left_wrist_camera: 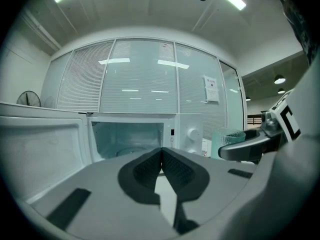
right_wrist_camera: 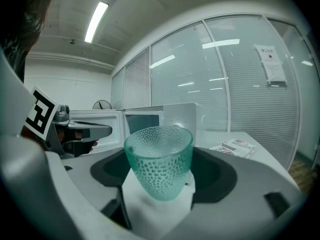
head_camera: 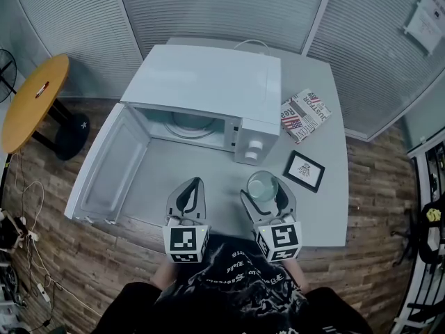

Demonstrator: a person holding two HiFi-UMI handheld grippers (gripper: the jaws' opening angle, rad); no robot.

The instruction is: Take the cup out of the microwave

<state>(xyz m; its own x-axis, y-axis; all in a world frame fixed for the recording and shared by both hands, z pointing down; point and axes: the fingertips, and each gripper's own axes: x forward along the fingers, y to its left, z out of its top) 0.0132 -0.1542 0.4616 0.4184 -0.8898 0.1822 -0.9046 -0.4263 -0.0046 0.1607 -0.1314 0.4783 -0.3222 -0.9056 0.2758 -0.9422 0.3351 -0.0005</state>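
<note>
Cup [right_wrist_camera: 159, 159] out of the microwave [head_camera: 208, 82].
Right tongs [head_camera: 263, 188] pinched it just before the microwave; left tongs [left_wrist_camera: 161, 154], seemingly unneeded, were pressed together, empty.

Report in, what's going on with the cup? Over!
Left tool shut, empty. Right tool clamped on the teal dimpled glass cup, outside the white microwave, door open. Nothing in the way.

Both grey: left claw [head_camera: 197, 182], right claw [head_camera: 263, 189]; black pads [left_wrist_camera: 172, 171], marker cubes [head_camera: 185, 244]; black printed shirt [head_camera: 236, 284].
</note>
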